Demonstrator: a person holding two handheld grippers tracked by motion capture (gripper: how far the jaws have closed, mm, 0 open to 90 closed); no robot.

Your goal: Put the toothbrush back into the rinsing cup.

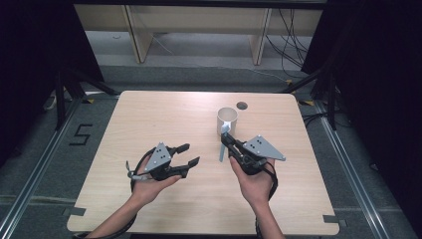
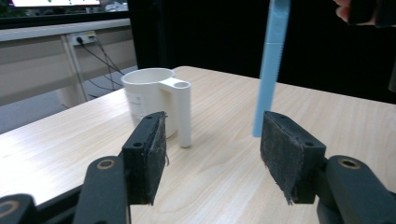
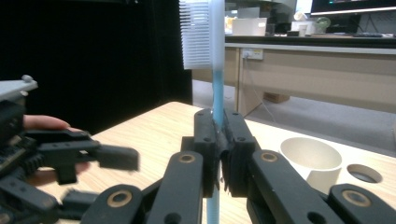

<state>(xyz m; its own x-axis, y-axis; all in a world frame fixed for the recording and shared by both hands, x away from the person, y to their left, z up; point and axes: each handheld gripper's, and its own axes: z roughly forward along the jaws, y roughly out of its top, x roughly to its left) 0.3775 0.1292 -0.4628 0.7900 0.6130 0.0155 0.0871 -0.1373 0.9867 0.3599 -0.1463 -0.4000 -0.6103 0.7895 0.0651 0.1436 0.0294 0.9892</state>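
Right of centre, right gripper point(image 1: 230, 142) clamps toothbrush point(image 1: 222, 147) upright near cup point(image 1: 227, 120); left gripper point(image 1: 189, 154) wide open, empty; keep brush vertical, lower handle-first into cup

A light wooden table point(image 1: 164, 114) has a round hole point(image 1: 242, 105) near its far edge. Beyond stands a wooden desk point(image 1: 199, 30), with cables point(image 1: 291, 45) trailing on the floor.

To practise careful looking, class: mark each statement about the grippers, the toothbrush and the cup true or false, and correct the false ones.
1. The right gripper clamps the blue toothbrush. True.
2. The left gripper holds the white cup. False: its jaws are open with nothing between them.
3. The toothbrush stands inside the cup. False: it is held in the air, outside the cup.
4. The cup stands upright on the wooden table. True.
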